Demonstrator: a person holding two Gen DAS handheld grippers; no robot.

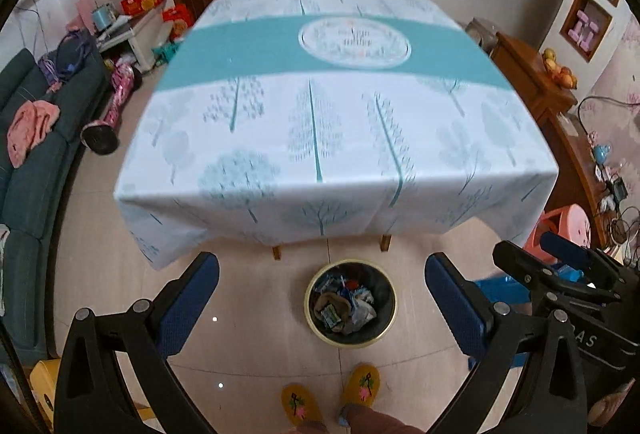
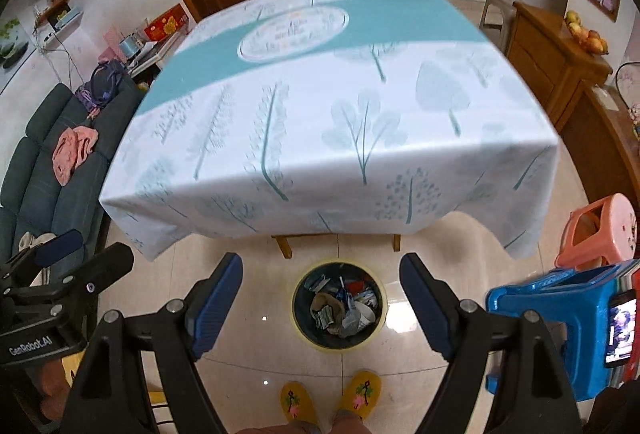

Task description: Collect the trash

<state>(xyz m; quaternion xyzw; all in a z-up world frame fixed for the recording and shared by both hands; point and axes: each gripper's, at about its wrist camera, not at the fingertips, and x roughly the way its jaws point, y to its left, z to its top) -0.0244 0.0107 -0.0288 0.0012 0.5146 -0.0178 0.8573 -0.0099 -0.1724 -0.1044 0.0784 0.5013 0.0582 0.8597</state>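
A round dark trash bin (image 1: 351, 304) with a yellow rim stands on the tiled floor in front of the table. It holds several crumpled wrappers and scraps (image 1: 343, 302). The bin shows in the right wrist view too (image 2: 339, 304). My left gripper (image 1: 322, 274) is open and empty, held above the bin. My right gripper (image 2: 321, 272) is open and empty, also above the bin. The table (image 1: 332, 122) wears a white and teal tree-print cloth, and I see no trash on it. The right gripper's body shows at the right of the left wrist view (image 1: 560, 274).
A dark sofa (image 1: 36, 154) with pink cloth lies at the left. A wooden cabinet (image 1: 532, 82) stands at the right. Pink (image 2: 600, 234) and blue (image 2: 560, 314) plastic stools stand at the right of the bin. The person's yellow slippers (image 2: 328, 398) are just behind it.
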